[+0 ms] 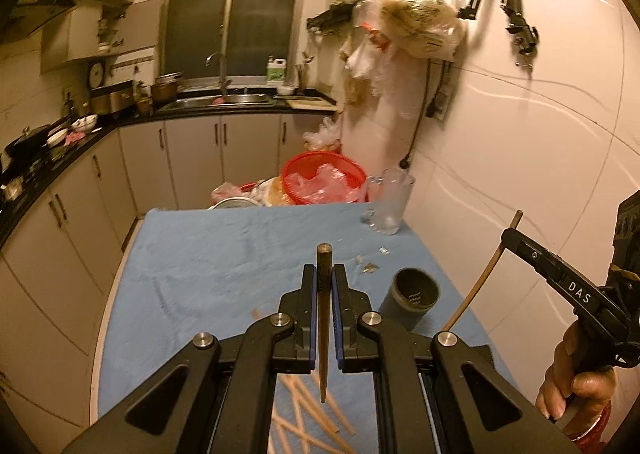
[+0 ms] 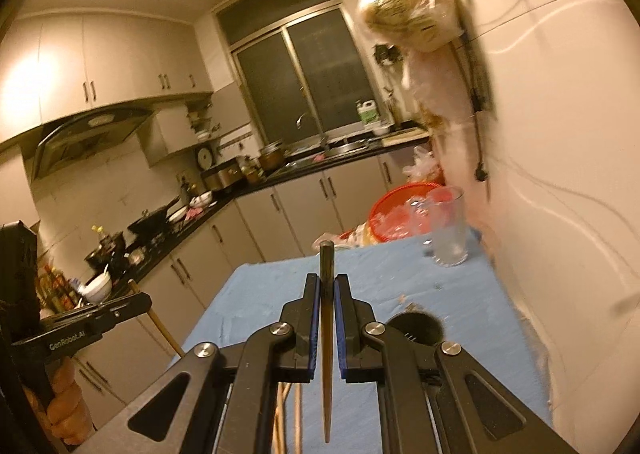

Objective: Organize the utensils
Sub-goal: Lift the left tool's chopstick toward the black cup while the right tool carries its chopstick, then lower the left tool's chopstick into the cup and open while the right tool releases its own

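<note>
My left gripper [image 1: 324, 274] is shut on a dark chopstick [image 1: 323, 318] that runs lengthwise between its pads, thick end forward, held above the blue table cloth [image 1: 224, 254]. My right gripper [image 2: 327, 284] is shut on a second chopstick [image 2: 326, 354] in the same way; from the left wrist view this chopstick [image 1: 484, 274] hangs slanted at the right. A dark round holder [image 1: 414, 292] stands open-topped on the cloth, just right of the left fingers, and shows blurred [image 2: 416, 328] beside the right ones. Several pale chopsticks [image 1: 304, 406] lie crossed on the cloth beneath the left gripper.
A clear glass mug [image 1: 390, 199] stands at the table's far right corner by the white wall. Behind the table sits a red basket [image 1: 324, 177] with plastic bags. Small scraps [image 1: 368, 266] lie on the cloth. Kitchen cabinets and a counter [image 1: 52, 157] run along the left.
</note>
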The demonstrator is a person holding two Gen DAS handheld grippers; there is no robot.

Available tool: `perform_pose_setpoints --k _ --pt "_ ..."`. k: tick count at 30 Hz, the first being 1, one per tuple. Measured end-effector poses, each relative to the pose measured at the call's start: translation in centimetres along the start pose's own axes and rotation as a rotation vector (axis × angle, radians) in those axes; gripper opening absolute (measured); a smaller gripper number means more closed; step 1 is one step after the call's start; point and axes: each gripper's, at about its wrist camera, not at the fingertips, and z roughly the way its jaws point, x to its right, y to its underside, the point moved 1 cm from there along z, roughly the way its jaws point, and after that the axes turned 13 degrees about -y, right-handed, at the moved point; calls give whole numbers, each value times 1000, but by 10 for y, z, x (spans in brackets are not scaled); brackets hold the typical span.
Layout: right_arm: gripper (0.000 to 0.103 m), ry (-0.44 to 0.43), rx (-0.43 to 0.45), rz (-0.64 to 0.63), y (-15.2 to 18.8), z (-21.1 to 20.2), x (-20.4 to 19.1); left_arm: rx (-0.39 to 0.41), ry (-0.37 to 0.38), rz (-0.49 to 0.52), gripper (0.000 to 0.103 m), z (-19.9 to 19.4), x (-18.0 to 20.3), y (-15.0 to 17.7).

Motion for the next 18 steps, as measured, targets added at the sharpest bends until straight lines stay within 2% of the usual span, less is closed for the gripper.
perform_pose_setpoints --k 10,13,18 --pt "8 48 100 -2 -53 -20 27 60 76 27 7 -2 60 -49" --pt "8 72 123 -8 -68 -18 37 89 92 32 7 -1 78 -64" --pt "8 107 131 -14 -81 -6 54 93 134 16 7 13 99 -81"
